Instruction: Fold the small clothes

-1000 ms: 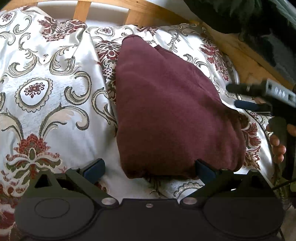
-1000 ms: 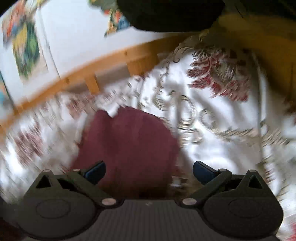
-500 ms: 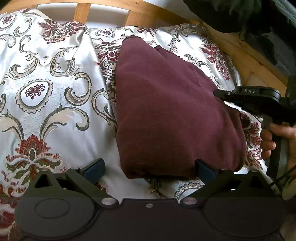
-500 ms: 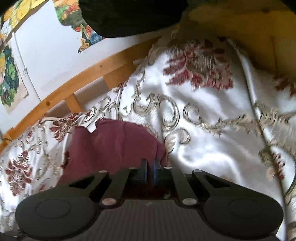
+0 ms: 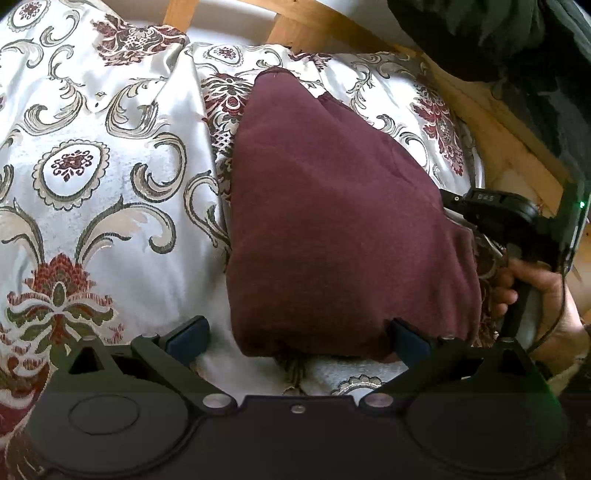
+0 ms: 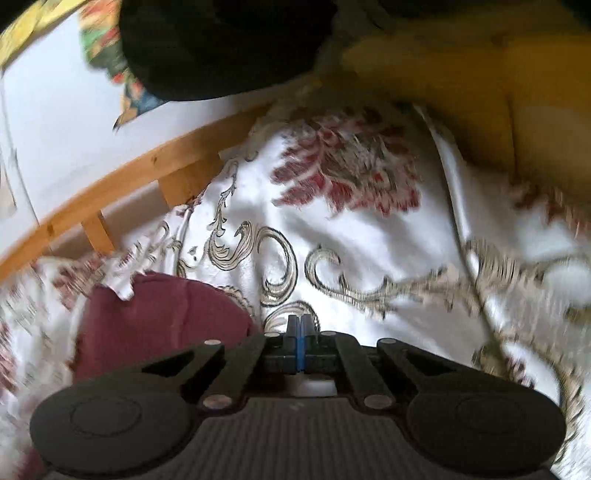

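Note:
A folded maroon garment (image 5: 332,221) lies on the patterned bedspread (image 5: 92,184). My left gripper (image 5: 295,338) is open, with its fingers either side of the garment's near edge. My right gripper (image 5: 491,218) sits at the garment's right edge, held by a hand. In the right wrist view my right gripper (image 6: 296,328) is shut, pads together, with nothing visible between them. The garment (image 6: 159,317) lies to its left there, and the view is blurred.
A wooden bed frame (image 5: 325,26) runs along the far side and the right (image 5: 517,155). It shows as slats in the right wrist view (image 6: 122,192). A dark bundle (image 6: 221,44) lies at the top. A white wall with colourful pictures (image 6: 103,44) stands behind.
My right gripper went from open to shut and moved in to the garment's right edge. It has shifted right, so the garment now lies left of its tips. My left gripper stayed put.

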Motion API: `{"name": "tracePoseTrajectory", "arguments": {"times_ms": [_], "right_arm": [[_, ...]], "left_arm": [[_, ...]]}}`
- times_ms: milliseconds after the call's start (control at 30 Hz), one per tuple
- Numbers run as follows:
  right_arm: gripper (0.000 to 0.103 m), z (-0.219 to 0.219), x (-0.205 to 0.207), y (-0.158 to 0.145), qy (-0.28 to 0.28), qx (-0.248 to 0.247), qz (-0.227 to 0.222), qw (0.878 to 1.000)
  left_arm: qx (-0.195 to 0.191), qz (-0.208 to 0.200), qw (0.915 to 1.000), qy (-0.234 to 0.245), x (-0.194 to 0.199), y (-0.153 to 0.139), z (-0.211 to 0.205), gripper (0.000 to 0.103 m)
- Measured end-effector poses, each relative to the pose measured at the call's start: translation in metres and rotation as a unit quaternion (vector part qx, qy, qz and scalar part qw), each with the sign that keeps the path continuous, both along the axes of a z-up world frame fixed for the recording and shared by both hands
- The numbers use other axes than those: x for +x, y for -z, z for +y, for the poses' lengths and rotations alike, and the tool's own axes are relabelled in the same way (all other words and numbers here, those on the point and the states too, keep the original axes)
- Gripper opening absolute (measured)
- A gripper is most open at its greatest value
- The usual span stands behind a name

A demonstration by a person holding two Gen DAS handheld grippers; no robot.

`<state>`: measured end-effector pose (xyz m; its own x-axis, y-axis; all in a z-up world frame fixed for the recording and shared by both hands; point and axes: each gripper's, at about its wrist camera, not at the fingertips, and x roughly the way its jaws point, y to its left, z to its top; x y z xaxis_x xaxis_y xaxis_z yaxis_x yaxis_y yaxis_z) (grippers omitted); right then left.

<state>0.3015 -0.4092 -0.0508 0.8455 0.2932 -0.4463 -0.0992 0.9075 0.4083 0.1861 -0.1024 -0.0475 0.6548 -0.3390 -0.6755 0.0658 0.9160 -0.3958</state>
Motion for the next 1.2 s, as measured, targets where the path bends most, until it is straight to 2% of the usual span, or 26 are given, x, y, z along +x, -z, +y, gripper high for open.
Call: {"name": "tracePoseTrajectory", "arguments": {"times_ms": [100,167,267,300,400,467,567,700,767,867,1067,1133,1200], "right_arm": [[0.015,-0.007,0.000,-0.004,-0.019,0.049,0.018,0.998],[0.055,-0.008,-0.001,-0.004,-0.043,0.083,0.029,0.995],[0.074,-0.004,0.000,-0.003,-0.082,0.105,0.043,0.990],[0.077,0.000,0.001,-0.002,-0.093,0.102,0.049,0.989],[0.085,0.014,0.003,0.001,-0.113,0.070,0.057,0.989],[0.090,0.026,0.003,0.004,-0.129,0.033,0.061,0.989],[0.091,0.040,-0.002,0.007,-0.130,-0.016,0.056,0.990],[0.087,0.045,-0.007,0.009,-0.103,-0.015,0.048,0.993],[0.065,0.044,-0.007,0.011,-0.098,-0.005,0.052,0.994],[0.059,0.038,-0.005,0.015,-0.093,0.033,0.065,0.993],[0.056,0.037,-0.002,0.015,-0.093,0.036,0.066,0.993],[0.056,0.035,-0.002,0.016,-0.092,0.040,0.067,0.993],[0.058,0.035,-0.003,0.016,-0.091,0.041,0.067,0.993]], "left_arm": [[0.003,-0.002,1.0000,0.004,-0.001,0.000,-0.001,0.102],[0.005,-0.003,1.0000,0.006,-0.001,0.000,-0.001,0.102],[0.007,-0.004,0.9999,0.007,-0.001,0.001,0.000,0.102],[0.008,-0.005,0.9999,0.007,-0.001,0.001,-0.001,0.102],[0.014,-0.010,0.9998,0.010,-0.002,0.002,-0.002,0.102],[0.015,-0.011,0.9998,0.011,-0.002,0.003,-0.001,0.103],[0.016,-0.012,0.9997,0.012,-0.001,0.003,-0.001,0.102],[0.018,-0.014,0.9997,0.011,-0.001,0.003,-0.002,0.102],[0.018,-0.014,0.9997,0.012,-0.002,0.003,-0.002,0.102],[0.019,-0.015,0.9996,0.013,-0.002,0.003,-0.001,0.102],[0.017,-0.009,0.9997,0.018,0.000,0.001,0.000,0.102],[0.003,0.003,0.9998,0.019,0.005,-0.005,0.007,0.102],[-0.015,-0.032,0.9992,-0.016,0.004,-0.015,0.018,0.102]]}}
